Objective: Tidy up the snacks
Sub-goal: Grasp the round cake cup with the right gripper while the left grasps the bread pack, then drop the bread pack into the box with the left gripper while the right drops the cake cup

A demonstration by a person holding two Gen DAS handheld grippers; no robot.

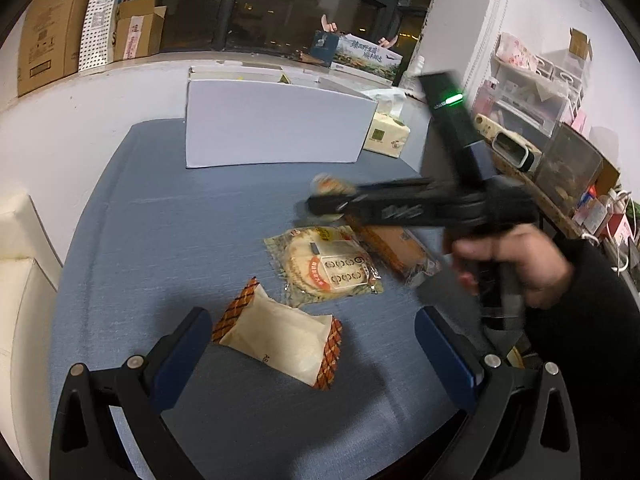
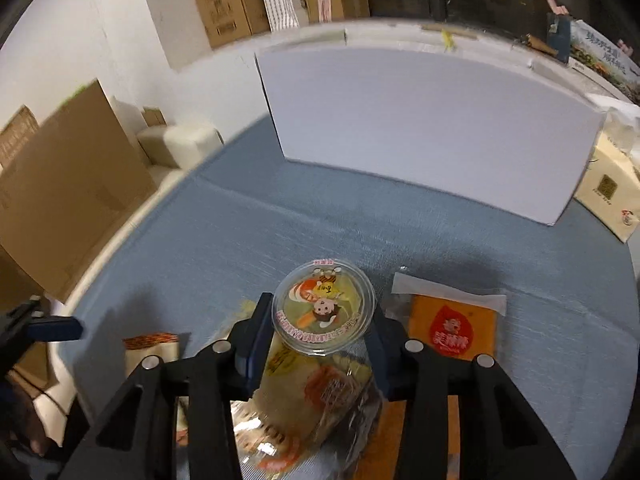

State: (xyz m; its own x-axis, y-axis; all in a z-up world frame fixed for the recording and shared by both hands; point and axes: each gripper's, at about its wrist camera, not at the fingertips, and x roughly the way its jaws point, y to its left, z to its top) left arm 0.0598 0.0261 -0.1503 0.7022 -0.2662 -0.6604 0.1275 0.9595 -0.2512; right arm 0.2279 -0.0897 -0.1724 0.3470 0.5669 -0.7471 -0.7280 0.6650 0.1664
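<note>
The right gripper (image 2: 324, 334) was clamped on a small jelly cup (image 2: 323, 311) at lower centre, lifted clear of the blue table (image 2: 280, 232), presumably bound for the white box (image 2: 432, 128) above. The left gripper (image 1: 314, 344) hung open over a cream pastry packet (image 1: 280, 338).

A blue cloth-covered table (image 1: 160, 220) stood against a white wall (image 1: 100, 104) below a dark window (image 1: 280, 8). Cardboard boxes (image 1: 52, 28) lined the sill. White shelves (image 1: 536, 92) stood at the right wall, a cream seat (image 2: 180, 144) at the left
</note>
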